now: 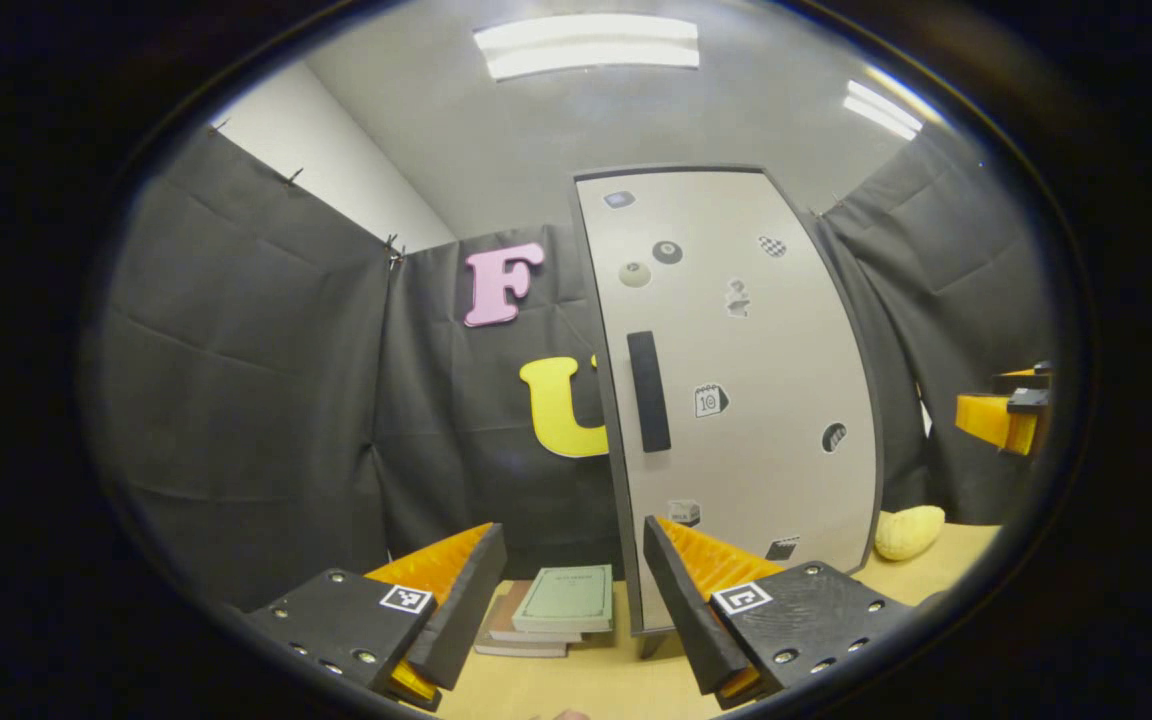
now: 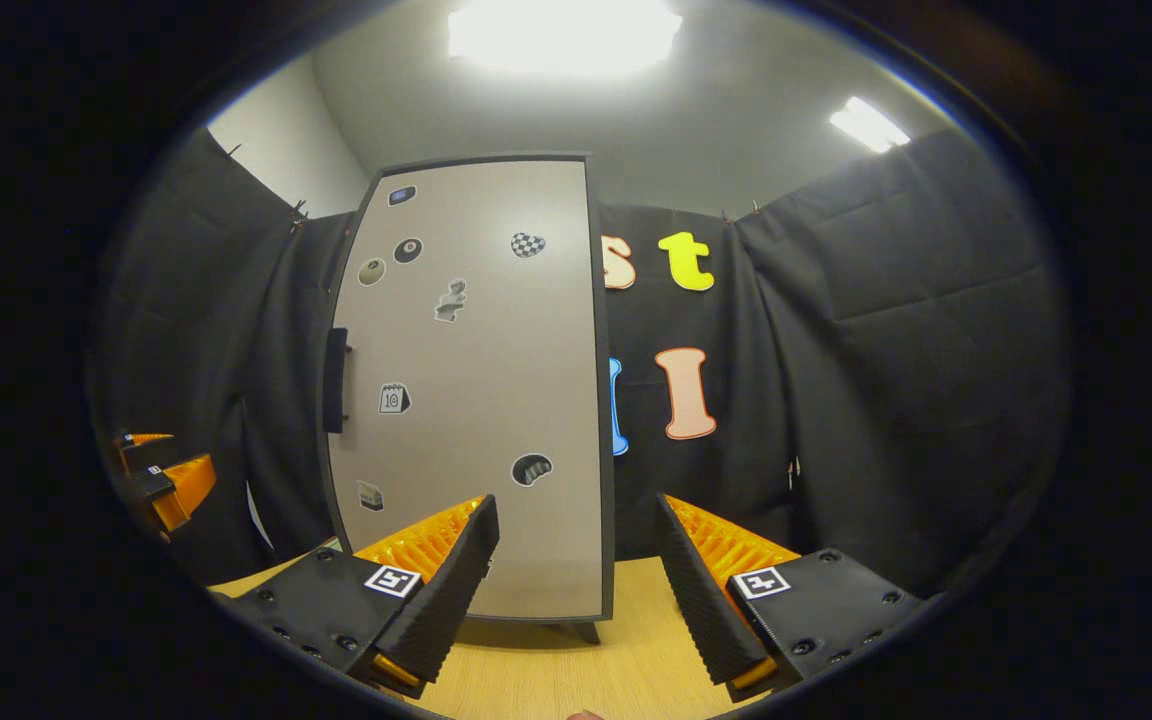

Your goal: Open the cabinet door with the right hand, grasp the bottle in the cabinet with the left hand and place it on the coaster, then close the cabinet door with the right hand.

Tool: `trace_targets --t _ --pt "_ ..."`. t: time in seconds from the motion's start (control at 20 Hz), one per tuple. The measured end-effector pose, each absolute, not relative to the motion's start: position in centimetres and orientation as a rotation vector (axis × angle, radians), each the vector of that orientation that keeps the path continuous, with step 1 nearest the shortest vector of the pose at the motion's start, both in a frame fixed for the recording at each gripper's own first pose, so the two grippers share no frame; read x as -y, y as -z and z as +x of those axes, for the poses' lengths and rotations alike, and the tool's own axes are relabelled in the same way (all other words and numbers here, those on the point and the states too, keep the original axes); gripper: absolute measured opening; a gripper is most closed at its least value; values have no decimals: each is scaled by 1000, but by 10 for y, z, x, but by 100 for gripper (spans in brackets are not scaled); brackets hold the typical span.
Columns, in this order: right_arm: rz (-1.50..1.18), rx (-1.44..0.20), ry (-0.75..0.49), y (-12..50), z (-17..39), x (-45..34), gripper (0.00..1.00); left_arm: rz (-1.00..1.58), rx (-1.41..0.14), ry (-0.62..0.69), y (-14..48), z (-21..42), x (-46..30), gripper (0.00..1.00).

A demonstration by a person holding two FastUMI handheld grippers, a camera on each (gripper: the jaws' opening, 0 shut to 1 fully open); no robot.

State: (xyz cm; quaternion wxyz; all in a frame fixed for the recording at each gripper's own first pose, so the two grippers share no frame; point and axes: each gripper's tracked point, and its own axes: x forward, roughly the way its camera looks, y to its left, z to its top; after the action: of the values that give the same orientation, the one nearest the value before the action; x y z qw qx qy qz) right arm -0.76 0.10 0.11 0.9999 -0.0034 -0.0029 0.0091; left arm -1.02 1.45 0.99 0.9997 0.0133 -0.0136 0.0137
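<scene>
Cabinet door (image 1: 736, 390) stands shut and upright at centre right of the left gripper view, its dark handle (image 1: 648, 392) on its left edge and small stickers (image 1: 711, 400) scattered over its pale front. Left gripper (image 1: 576, 590) hangs before it at the bottom of the frame, fingers spread apart on nothing, over a stack of books (image 1: 556, 612) on the worktop (image 1: 586, 685), with a yellow object (image 1: 908, 532) at lower right. Right gripper (image 2: 576, 575) likewise holds its fingers released, empty, at the bottom of its own view.
</scene>
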Motion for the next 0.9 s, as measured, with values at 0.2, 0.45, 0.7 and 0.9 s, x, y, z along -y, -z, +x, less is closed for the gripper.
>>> trace_targets --t 0.2,0.45,0.7,0.9 --pt "-8 4 -41 -5 -6 -11 98 25 25 -32 -10 -12 -19 86" --pt "12 4 -140 -27 15 -57 97 45 30 -77 -9 -23 -52 86" --pt "7 16 -248 -59 45 -125 98 50 8 -176 2 -45 -115 86" --pt "-4 44 -297 -80 63 -177 98 77 3 -270 8 -65 -175 86"
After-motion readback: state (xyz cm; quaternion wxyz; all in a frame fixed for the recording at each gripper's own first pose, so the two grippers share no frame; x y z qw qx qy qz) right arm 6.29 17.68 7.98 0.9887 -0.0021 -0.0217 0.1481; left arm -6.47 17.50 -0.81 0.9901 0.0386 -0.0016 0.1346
